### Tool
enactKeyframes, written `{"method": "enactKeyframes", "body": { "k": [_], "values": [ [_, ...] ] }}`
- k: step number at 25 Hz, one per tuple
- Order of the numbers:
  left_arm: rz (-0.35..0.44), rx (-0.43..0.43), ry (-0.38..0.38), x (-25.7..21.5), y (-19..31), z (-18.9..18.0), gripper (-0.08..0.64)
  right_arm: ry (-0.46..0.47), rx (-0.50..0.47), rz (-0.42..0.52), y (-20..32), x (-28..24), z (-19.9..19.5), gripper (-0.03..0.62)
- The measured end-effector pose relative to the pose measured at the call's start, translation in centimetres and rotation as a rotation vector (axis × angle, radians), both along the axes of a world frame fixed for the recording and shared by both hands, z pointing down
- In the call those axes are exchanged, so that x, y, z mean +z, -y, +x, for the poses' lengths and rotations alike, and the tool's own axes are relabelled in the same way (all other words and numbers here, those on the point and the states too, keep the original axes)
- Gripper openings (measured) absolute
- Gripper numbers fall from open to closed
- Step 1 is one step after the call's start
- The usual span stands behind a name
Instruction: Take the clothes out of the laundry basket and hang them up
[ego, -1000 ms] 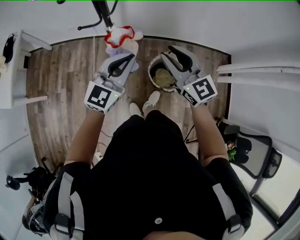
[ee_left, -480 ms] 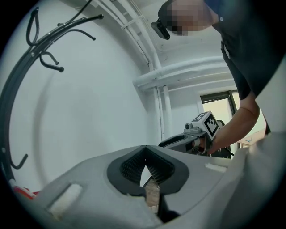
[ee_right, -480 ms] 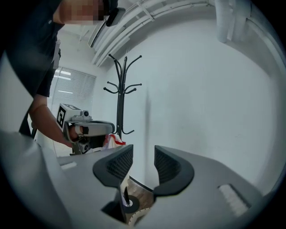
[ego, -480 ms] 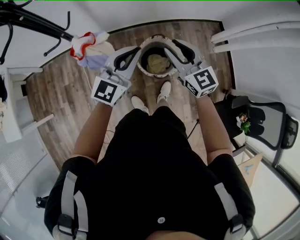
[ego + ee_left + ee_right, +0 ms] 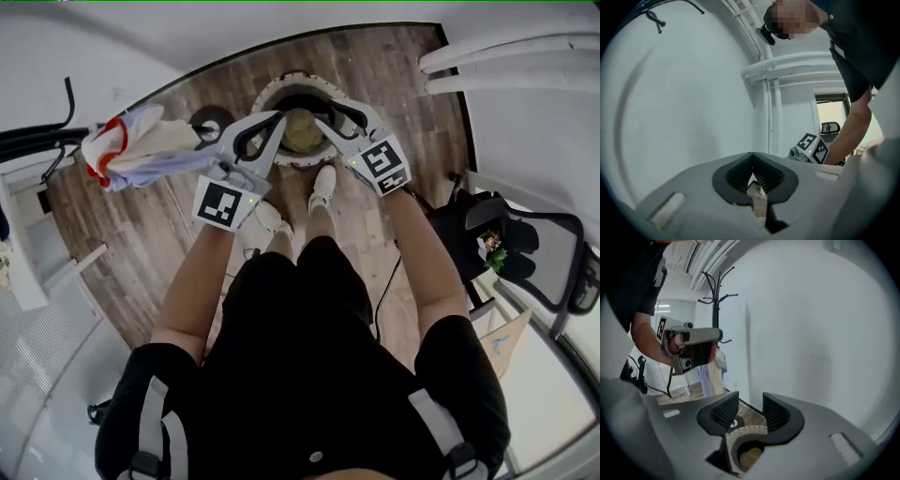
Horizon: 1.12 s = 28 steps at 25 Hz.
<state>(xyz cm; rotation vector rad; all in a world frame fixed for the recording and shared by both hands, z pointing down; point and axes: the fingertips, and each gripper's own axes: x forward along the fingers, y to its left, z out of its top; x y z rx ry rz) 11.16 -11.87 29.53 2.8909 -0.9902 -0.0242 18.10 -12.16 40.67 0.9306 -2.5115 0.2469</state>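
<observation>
The round white-rimmed laundry basket [image 5: 277,84] stands on the wood floor, with a yellowish cloth [image 5: 301,132] lying in it. My left gripper [image 5: 277,116] hovers over the basket's left rim, shut and empty [image 5: 752,155]. My right gripper [image 5: 322,124] is over the right side, pointing down at the basket [image 5: 740,432] and the cloth [image 5: 751,456]. Its jaws [image 5: 750,399] have just been opening and stand apart with nothing between them. Red, white and lilac clothes [image 5: 141,150] hang on the black coat rack [image 5: 716,296] at the left.
A black office chair [image 5: 525,253] stands at the right, white rails [image 5: 506,56] run along the upper right, and a white shelf unit [image 5: 19,253] is at the left. The person's white shoes [image 5: 323,187] are just in front of the basket. A white wall is behind it.
Both grippers have come down and away from the hung clothes to above the basket. The clothes and rack have slid to the left of the head view.
</observation>
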Motion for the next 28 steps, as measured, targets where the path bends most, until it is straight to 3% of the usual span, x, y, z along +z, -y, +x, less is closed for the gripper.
{"method": "enactKeyframes", "body": {
  "k": [5, 9, 19, 28],
  "values": [
    [-0.082, -0.052, 0.023, 8.8, 2.5, 0.6, 0.003, -0.052, -0.060, -0.127, 1.0, 11.8, 0.8, 0.169],
    [-0.126, -0.103, -0.011, 14.7, 4.1, -0.2, 0.002, -0.097, -0.093, -0.214, 1.1, 20.6, 0.7, 0.175],
    [-0.194, -0.198, 0.023, 28.0, 5.9, -3.1, 0.003, -0.240, -0.151, -0.386, 0.7, 39.5, -0.3, 0.203],
    [-0.237, -0.216, 0.051, 38.8, 7.4, -3.0, 0.003, -0.408, -0.252, -0.518, 0.0, 55.0, 0.0, 0.232]
  ]
}}
